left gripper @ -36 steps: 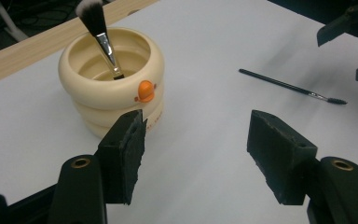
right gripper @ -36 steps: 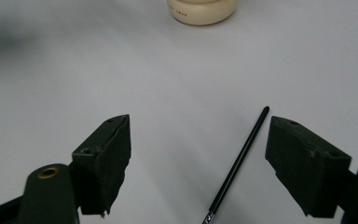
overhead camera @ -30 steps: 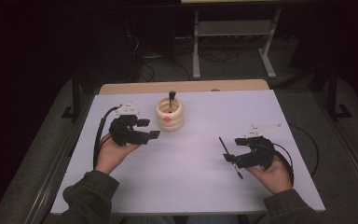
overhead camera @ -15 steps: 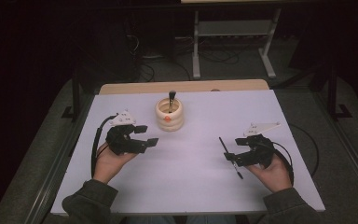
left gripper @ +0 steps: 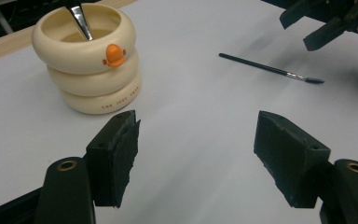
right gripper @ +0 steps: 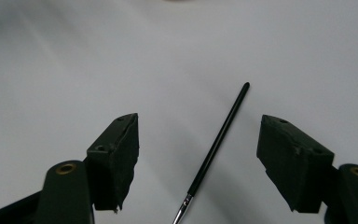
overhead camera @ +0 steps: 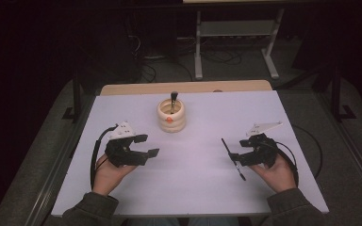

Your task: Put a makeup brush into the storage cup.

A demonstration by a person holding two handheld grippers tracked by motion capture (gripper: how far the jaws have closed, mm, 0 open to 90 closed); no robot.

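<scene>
left gripper (overhead camera: 143,146) has moved toward the person, away from the cup (overhead camera: 171,115), jaws just opening, spread, empty | right gripper (overhead camera: 232,157) jaws just closing, still spread | brush (right gripper: 216,142) lies between them, untouched

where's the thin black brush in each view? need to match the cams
High view: brush lies on the white table, right of centre, just left of the right gripper.
Left gripper view: upper right, bristle end at right.
Right gripper view: bottom centre, between the open jaws, untouched.
Shared landmark: the brush's plain handle tip.
</scene>
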